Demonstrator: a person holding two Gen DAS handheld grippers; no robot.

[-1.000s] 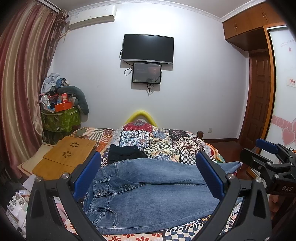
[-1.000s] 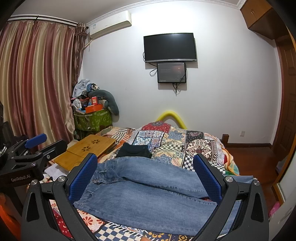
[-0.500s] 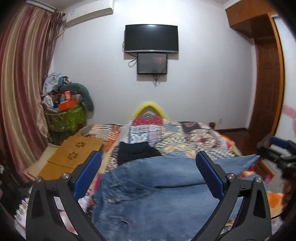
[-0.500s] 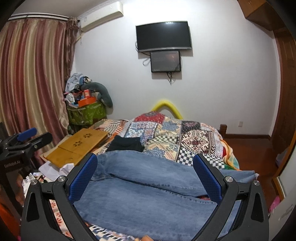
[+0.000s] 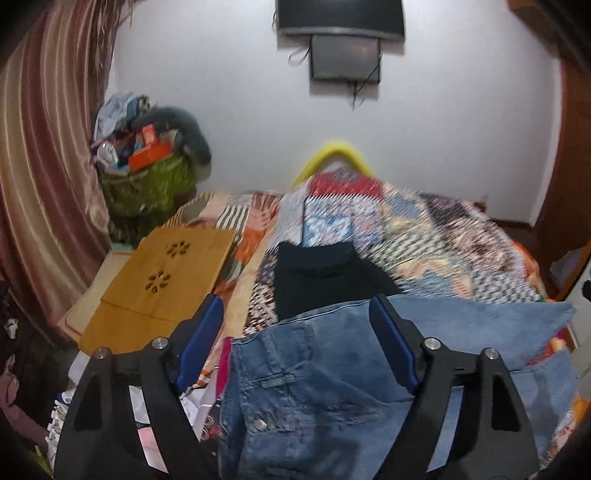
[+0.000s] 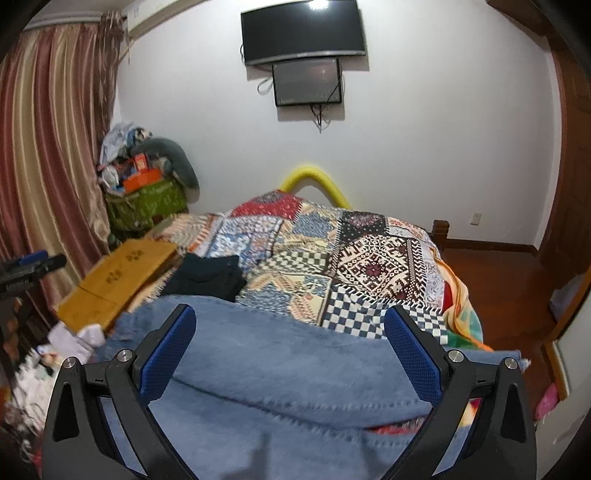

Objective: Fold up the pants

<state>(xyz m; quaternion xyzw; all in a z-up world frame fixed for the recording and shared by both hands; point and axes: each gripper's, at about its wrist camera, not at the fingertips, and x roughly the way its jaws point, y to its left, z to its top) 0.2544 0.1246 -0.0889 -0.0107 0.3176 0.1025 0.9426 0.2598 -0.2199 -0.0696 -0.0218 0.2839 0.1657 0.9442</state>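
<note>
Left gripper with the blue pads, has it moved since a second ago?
Yes. The left gripper has come forward and tipped down: the wall-mounted black television slid to the top edge, the blue denim jeans loom larger, and its jaws are closing.

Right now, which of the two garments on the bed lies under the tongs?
The blue jeans, spread across the near edge of the bed. The folded black garment lies farther back, on the patchwork quilt.
</note>
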